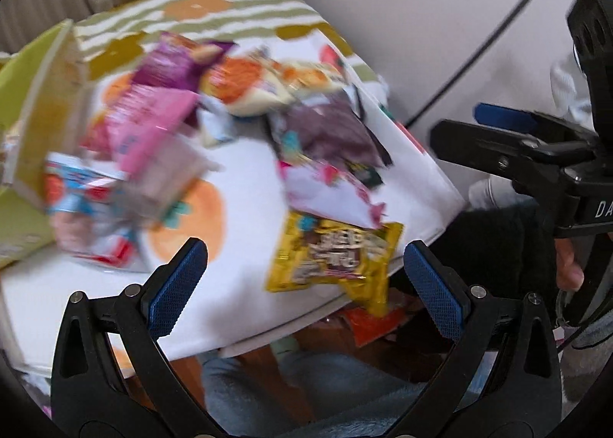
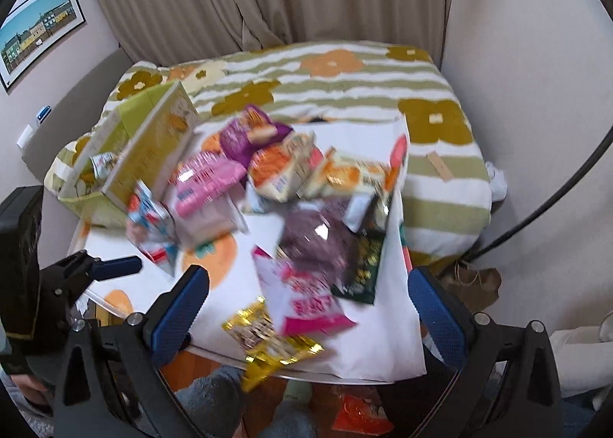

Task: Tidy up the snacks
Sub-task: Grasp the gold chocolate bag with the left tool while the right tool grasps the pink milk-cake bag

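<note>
both hand-held grippers, left [image 1: 304, 271] and right [image 2: 308, 298], hang wide and empty; blur hides detail, but the yellow packet [image 2: 268, 338] overhanging the bench [image 2: 383, 338] edge seems best pinched first, squarely.

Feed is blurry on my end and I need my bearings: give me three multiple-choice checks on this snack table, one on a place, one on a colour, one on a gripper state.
1. Where is the yellow packet?
A. at the table's near edge
B. inside the green box
C. on the bed

2. What colour is the open box?
A. red
B. green
C. black

3. How are both grippers?
A. shut on a snack
B. open, empty
C. out of view

Key: A, it overhangs the near edge; B, its walls are yellow-green; B, the left gripper and right gripper have their jaws spread with nothing held.
</note>
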`<state>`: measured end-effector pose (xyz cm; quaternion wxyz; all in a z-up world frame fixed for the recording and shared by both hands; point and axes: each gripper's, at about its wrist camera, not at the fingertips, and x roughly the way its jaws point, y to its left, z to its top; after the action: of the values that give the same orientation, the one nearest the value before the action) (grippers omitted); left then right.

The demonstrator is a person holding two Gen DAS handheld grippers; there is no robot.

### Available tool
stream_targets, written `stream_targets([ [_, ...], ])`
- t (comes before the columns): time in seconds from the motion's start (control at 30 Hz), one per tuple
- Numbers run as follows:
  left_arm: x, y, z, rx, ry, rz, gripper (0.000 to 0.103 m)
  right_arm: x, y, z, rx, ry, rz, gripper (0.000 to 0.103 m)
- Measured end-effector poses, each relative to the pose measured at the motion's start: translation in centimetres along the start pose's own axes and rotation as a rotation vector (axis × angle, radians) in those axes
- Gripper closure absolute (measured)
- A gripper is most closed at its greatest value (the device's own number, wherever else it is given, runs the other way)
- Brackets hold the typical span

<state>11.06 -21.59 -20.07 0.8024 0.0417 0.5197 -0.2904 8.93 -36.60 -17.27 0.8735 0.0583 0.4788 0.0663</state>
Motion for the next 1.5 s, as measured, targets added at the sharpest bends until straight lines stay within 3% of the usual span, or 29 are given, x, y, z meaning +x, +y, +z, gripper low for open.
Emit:
stream_targets([
  [0.17, 5.2, -2.2, -1.1, 0.05, 0.044, -0.006, 0.001, 2.2, -2.4, -1.8, 0.03, 0.038, 0.035, 0.0],
  [0.4, 8.8, -1.8, -1.7, 0.057, 0.066, 0.008, 0.001, 4.9, -3.9, -3.1, 0.073, 0.077, 0.08, 0.0],
  [0.9, 10.4, 4.1, -0.7, -0.028, 0.076, 0.066, 0.002, 9.0, -2.3, -4.1, 0.077, 0.134, 0.174, 0.0],
  [1.0, 11.0, 5.4, -0.4, -0.058, 0.092, 0.064, 0.013, 9.5, -2.2, -3.9, 0.057, 0.137, 0.16, 0.0],
  [1.27, 10.9, 6.1, 0.2, -0.017, 0.082, 0.082, 0.025, 10.3, -1.5, -3.9, 0.017, 0.149, 0.145, 0.0],
  [1.3, 10.8, 5.9, 0.3, -0.011, 0.078, 0.085, 0.032, 10.3, -1.2, -4.1, -0.006, 0.152, 0.133, 0.0],
  [1.5, 10.7, 5.9, 0.6, 0.005, 0.06, 0.09, 0.035, 10.7, 0.4, -5.0, -0.121, 0.164, 0.089, 0.0],
])
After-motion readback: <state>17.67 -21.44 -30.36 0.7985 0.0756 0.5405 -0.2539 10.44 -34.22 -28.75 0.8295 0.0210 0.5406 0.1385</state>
